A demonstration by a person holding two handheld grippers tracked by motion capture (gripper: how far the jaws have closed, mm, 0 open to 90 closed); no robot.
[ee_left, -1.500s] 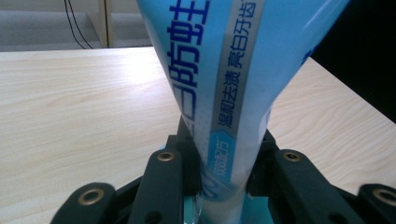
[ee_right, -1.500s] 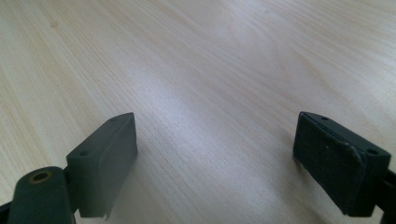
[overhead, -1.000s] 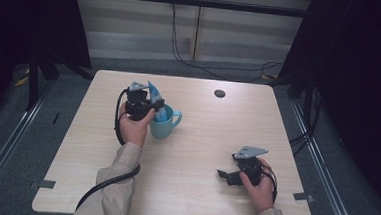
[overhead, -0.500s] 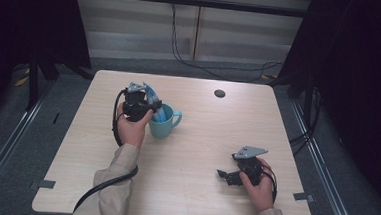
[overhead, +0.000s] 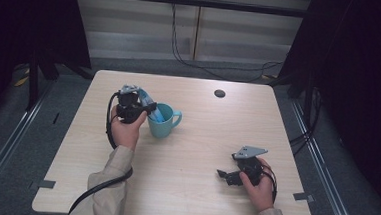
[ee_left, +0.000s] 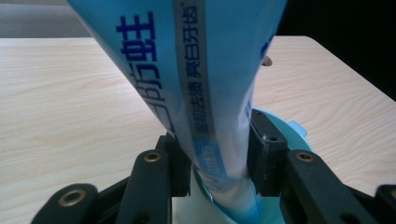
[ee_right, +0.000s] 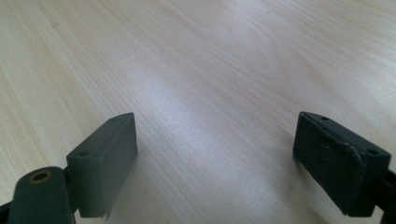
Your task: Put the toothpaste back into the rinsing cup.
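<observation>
We are easing the left claw (ee_left: 219, 163) off the tube (ee_left: 196, 84) standing in the cup (overhead: 161, 122) near the desk's (overhead: 193, 188) far-left corner, right claw (ee_right: 215, 168) spread idle, and any snag risks tipping the cup.

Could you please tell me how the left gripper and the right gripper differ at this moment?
The left gripper has a blue toothpaste tube between its jaws, which have just been opening; the right gripper has nothing between its wide-open jaws. The left is at the teal mug, into which the tube dips; the right sits low over bare table. Both are hand-held, black and two-jawed.
</observation>
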